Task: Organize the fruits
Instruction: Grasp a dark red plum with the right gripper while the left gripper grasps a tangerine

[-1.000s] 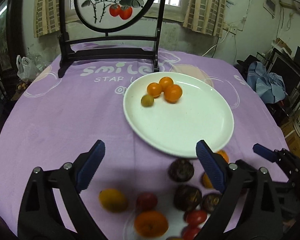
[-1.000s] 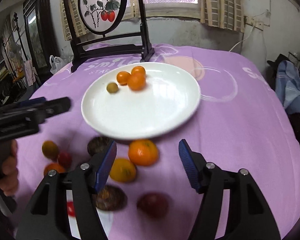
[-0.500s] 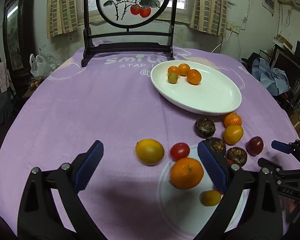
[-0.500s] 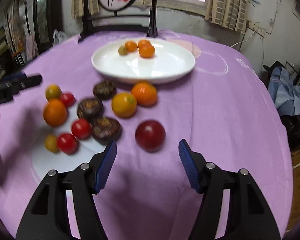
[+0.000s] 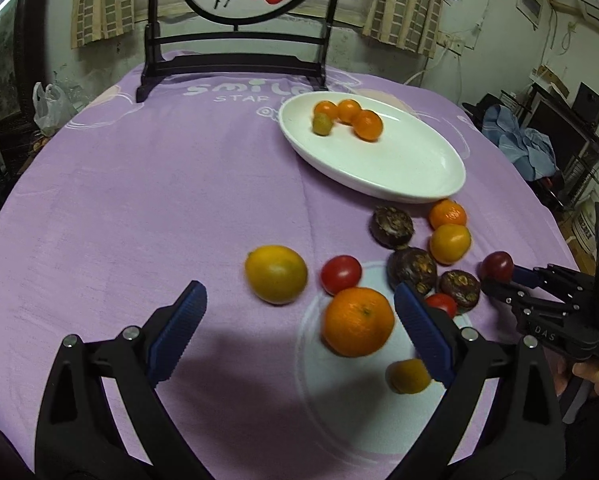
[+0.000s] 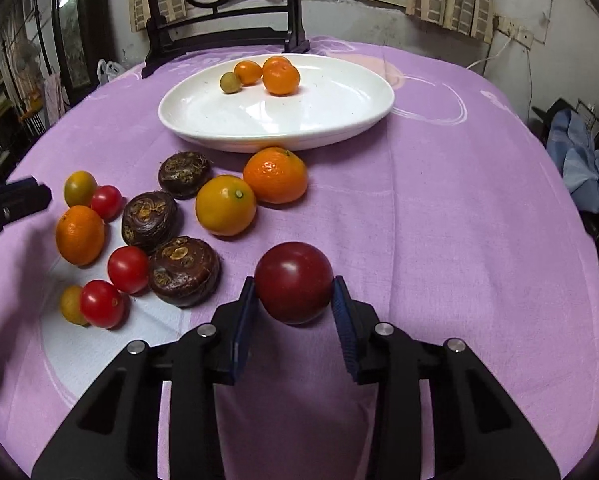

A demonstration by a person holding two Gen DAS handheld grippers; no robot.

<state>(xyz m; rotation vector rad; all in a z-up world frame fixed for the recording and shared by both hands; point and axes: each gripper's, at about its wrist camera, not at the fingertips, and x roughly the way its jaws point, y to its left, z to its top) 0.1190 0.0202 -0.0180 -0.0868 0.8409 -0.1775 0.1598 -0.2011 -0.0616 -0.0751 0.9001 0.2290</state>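
Since a moment ago, right gripper (image 6: pixel 294 289) jaws have just been closing, now pinching dark red fruit (image 6: pixel 293 282) on tabletop (image 6: pixel 459 208), near side of white plate (image 6: pixel 339 120); bare cloth to its right. Left gripper (image 5: pixel 299 324) jaws spread, orange (image 5: pixel 357 321) between, untouched.

table (image 6: pixel 459 208) | purple cloth (image 5: pixel 159 200) | white plate (image 6: pixel 339 120), loose fruit (image 6: pixel 225 205)

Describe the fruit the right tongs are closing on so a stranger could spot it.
Find the white plate on the purple cloth. Nearer the camera, right of the loose fruit, a dark red plum sits between the right tongs. It is the only deep maroon, smooth fruit.
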